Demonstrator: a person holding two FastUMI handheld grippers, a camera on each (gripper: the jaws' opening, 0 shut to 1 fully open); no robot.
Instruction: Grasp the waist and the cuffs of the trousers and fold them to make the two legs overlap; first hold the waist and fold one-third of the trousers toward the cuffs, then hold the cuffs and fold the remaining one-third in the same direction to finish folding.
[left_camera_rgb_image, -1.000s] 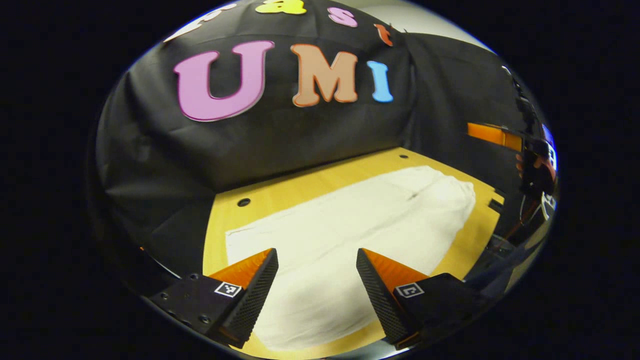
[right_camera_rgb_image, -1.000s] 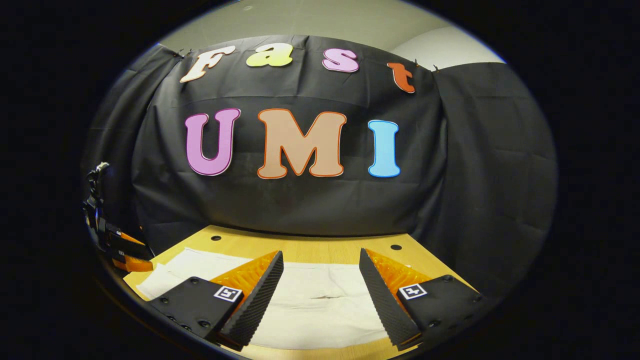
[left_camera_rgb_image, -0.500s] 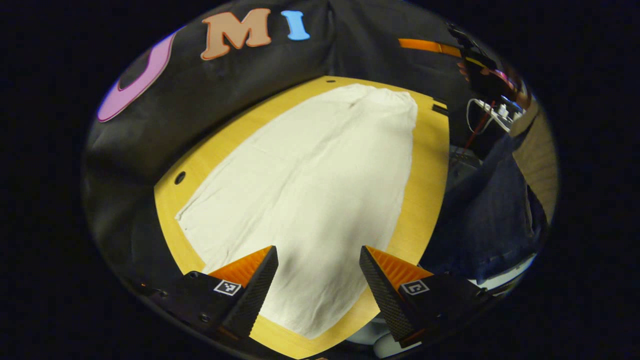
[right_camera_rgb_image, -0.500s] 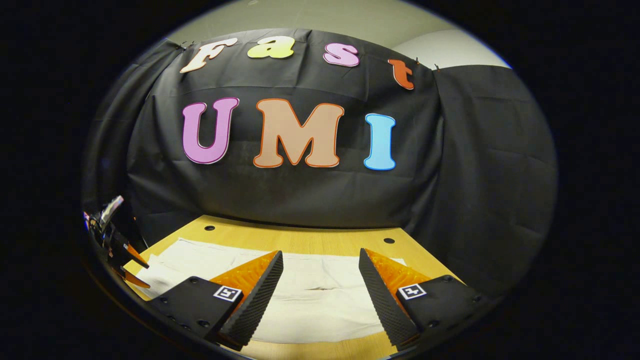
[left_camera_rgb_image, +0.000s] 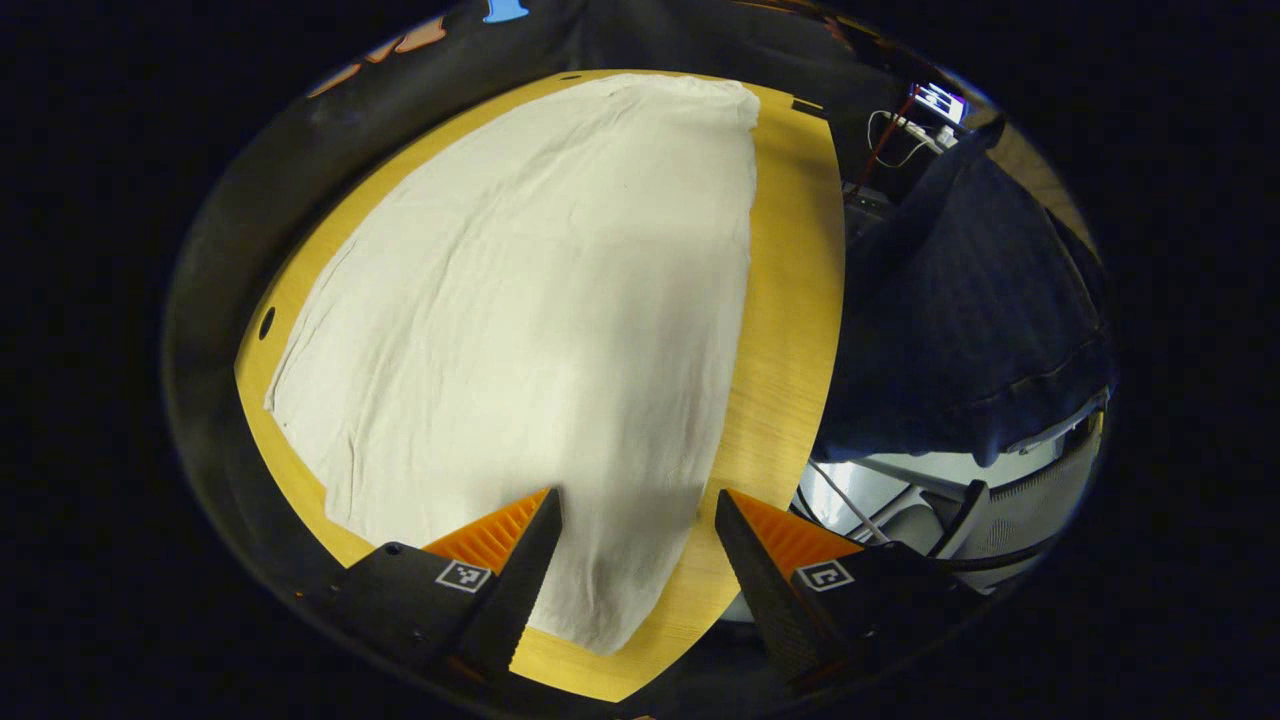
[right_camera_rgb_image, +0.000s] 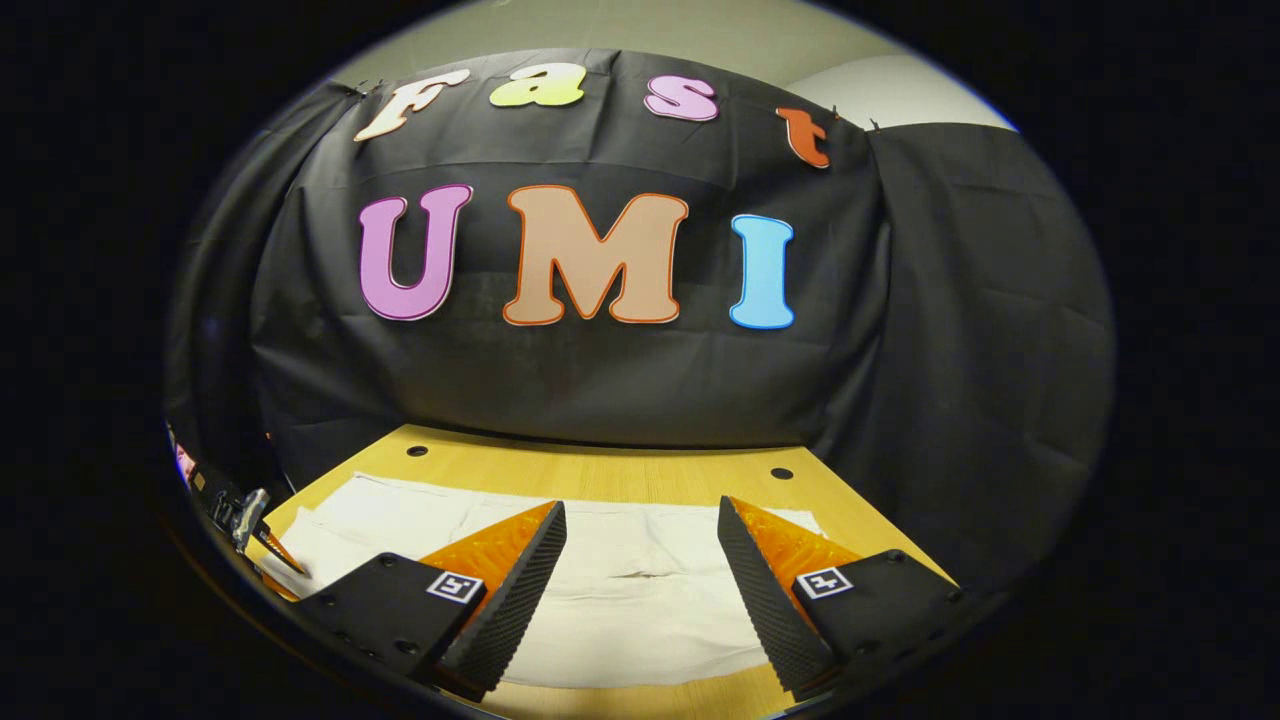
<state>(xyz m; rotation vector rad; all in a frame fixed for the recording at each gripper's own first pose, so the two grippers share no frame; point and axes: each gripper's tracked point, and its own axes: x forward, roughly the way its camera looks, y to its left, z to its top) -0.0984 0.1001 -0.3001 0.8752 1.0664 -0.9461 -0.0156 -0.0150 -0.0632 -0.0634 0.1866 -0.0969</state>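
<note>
A pale wooden counter (left_camera_rgb_image: 790, 300) sits inside a booth hung with black cloth, and the white trousers (left_camera_rgb_image: 540, 300) lie spread flat along it, mildly creased. In the left gripper view, the left claw (left_camera_rgb_image: 638, 575) is tipped steeply downward above one narrow end of the trousers, its fingers spread wide with nothing between them; the fabric end and the counter's edge lie under the gap. A person's dark-clothed lap (left_camera_rgb_image: 960, 310) shows just past the counter. In the right gripper view, the right claw (right_camera_rgb_image: 640, 580) is held nearly level, low over the trousers (right_camera_rgb_image: 620, 600), aimed at the back wall, fingers wide apart and empty.
</note>
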